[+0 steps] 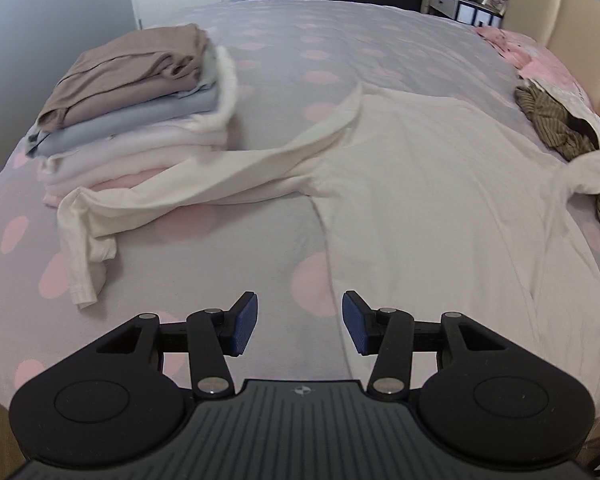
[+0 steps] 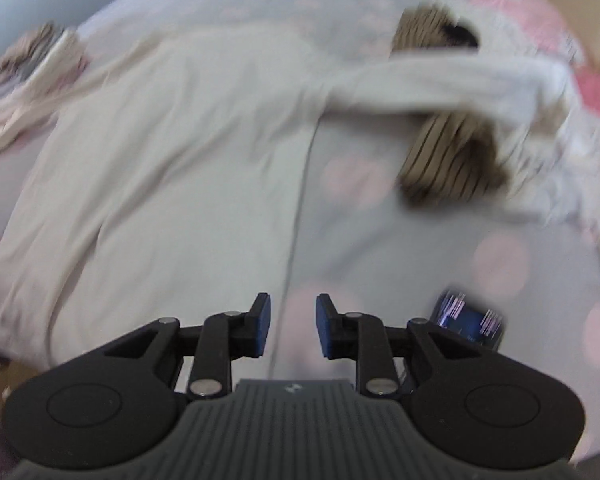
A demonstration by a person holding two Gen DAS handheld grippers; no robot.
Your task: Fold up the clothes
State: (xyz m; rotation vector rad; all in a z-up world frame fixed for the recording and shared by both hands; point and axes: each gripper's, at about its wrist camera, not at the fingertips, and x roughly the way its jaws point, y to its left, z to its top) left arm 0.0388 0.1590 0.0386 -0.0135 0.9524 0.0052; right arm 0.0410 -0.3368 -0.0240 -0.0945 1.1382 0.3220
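Observation:
A cream long-sleeved top (image 1: 412, 184) lies spread flat on the bed, one sleeve (image 1: 188, 196) stretched left toward a pile, the other (image 1: 588, 176) bunched at the right. My left gripper (image 1: 299, 324) hovers open over the bedspread at the top's near left edge, nothing between its blue pads. In the blurred right wrist view the same top (image 2: 152, 152) fills the left half, its sleeve (image 2: 440, 80) draped over a striped garment. My right gripper (image 2: 293, 326) is open and empty just right of the top's side edge.
A stack of folded clothes (image 1: 140, 112) sits at the bed's left. A brown striped garment (image 1: 548, 120) and pink pillows (image 1: 540, 60) lie by the headboard. A phone (image 2: 472, 320) rests on the grey, pink-dotted bedspread (image 1: 220, 260) near my right gripper.

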